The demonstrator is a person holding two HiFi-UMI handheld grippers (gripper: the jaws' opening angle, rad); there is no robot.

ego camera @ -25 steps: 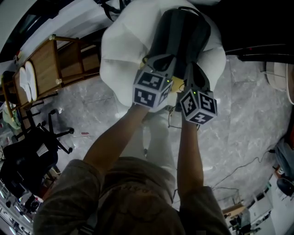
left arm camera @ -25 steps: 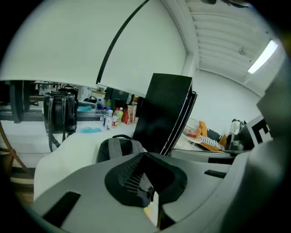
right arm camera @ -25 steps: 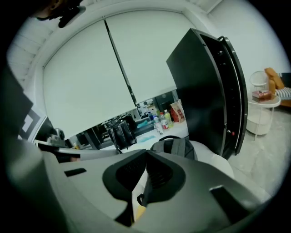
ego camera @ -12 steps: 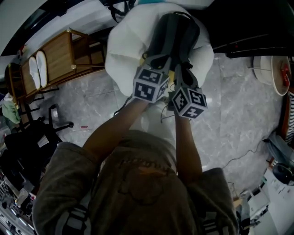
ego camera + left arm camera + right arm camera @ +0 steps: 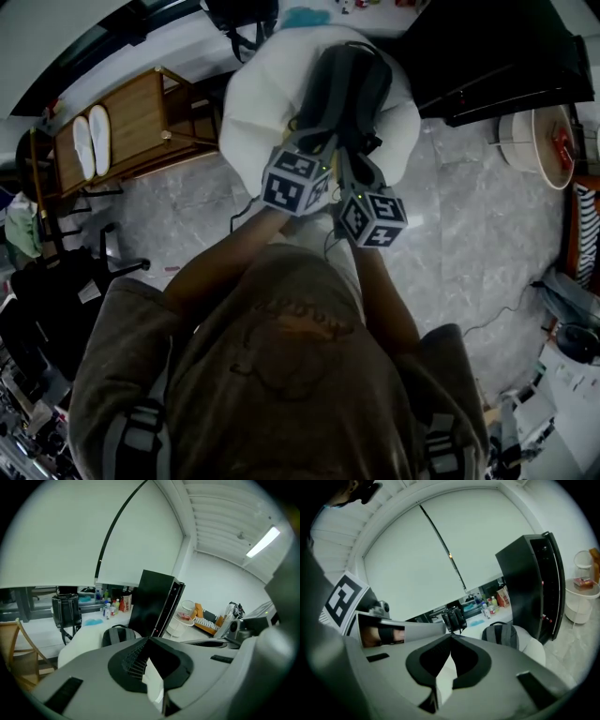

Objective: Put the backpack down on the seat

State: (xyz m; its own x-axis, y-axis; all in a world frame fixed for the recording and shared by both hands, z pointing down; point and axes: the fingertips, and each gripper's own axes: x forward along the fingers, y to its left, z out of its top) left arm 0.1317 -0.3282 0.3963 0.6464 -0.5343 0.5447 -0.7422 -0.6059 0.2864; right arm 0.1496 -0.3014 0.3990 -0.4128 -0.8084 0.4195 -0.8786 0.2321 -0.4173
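Observation:
The grey backpack (image 5: 345, 86) lies on the white cushioned seat (image 5: 255, 122), its top handle pointing away from me. It also shows in the left gripper view as the backpack (image 5: 117, 634) and in the right gripper view as the backpack (image 5: 501, 634), a short way ahead of both jaws. My left gripper (image 5: 315, 142) and right gripper (image 5: 350, 171) hover side by side at the backpack's near end. Both are shut, tips together, with nothing between them. The left gripper (image 5: 149, 639) and the right gripper (image 5: 451, 637) hold no strap.
A wooden rack (image 5: 131, 122) with white slippers stands left of the seat. A tall black cabinet (image 5: 497, 56) and a round white side table (image 5: 536, 141) are at the right. A black bag (image 5: 239, 14) sits on the counter behind. A black office chair (image 5: 56, 300) is near left; cables cross the marble floor.
Both grippers have drawn back a little from the backpack toward my body, still shut. The backpack stays lying on the seat. The head view has shifted, showing more of the room at the right.

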